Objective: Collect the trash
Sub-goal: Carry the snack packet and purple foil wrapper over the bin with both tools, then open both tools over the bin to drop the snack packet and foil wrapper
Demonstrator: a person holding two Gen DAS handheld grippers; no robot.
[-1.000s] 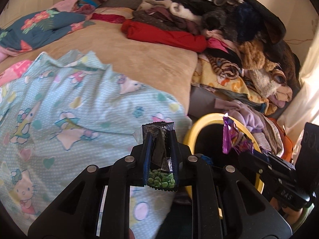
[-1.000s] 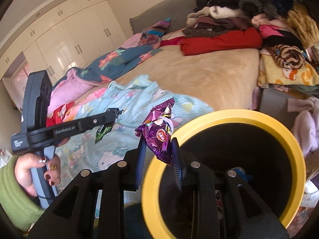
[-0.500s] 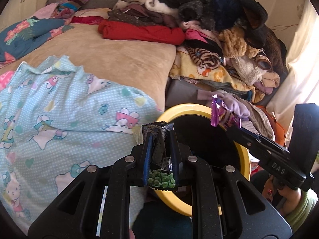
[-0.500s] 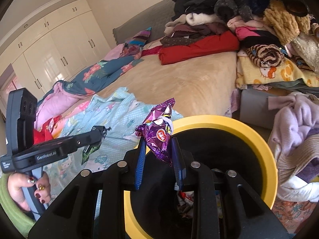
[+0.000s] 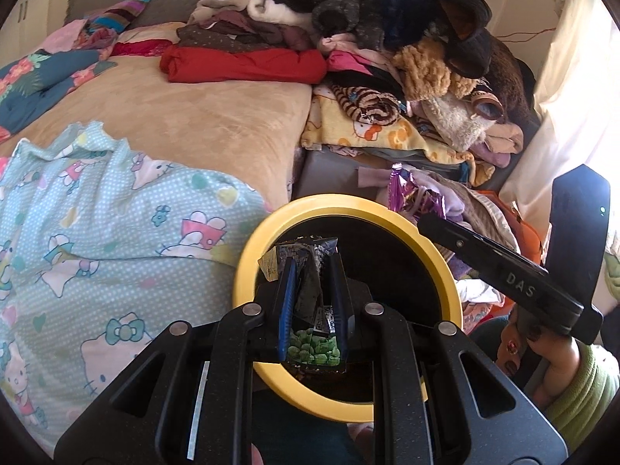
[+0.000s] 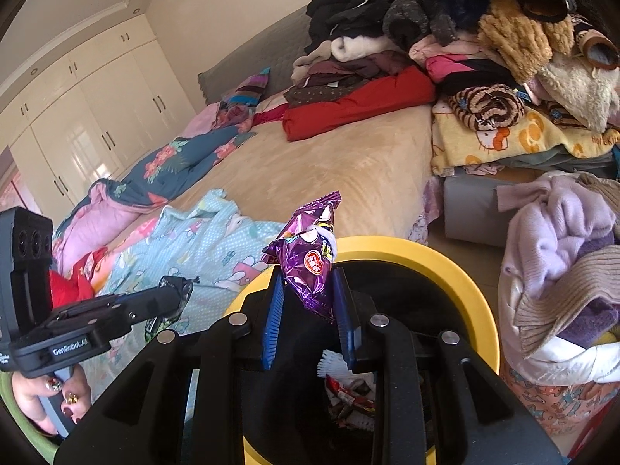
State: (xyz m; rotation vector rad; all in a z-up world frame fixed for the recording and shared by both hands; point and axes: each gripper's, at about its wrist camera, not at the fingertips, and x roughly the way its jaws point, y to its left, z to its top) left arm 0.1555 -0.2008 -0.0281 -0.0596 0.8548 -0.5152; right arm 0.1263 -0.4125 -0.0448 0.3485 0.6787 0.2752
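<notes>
My left gripper (image 5: pixel 312 267) is shut on a dark snack wrapper (image 5: pixel 310 298) with green peas printed on it, held over the mouth of the yellow-rimmed black bin (image 5: pixel 248 271). My right gripper (image 6: pixel 308 279) is shut on a crumpled purple snack wrapper (image 6: pixel 310 263), also above the bin's yellow rim (image 6: pixel 457 267). Wrappers and white paper lie in the bin's bottom (image 6: pixel 348 391). In the left wrist view the purple wrapper (image 5: pixel 410 193) sticks up beyond the bin's far rim, at the tip of the right gripper's black body (image 5: pixel 496 267).
The bin stands on the floor beside a bed with a tan blanket (image 5: pixel 193 116) and a light-blue cartoon sheet (image 5: pixel 97 213). Piled clothes (image 5: pixel 387 38) fill the bed's far end. A basket of lilac and white laundry (image 6: pixel 562 271) sits right of the bin. White wardrobes (image 6: pixel 77 116) line the wall.
Both grippers, still holding their wrappers, have swung right from over the bed's sheet to above the bin's mouth. The bin's inside shows more fully now.
</notes>
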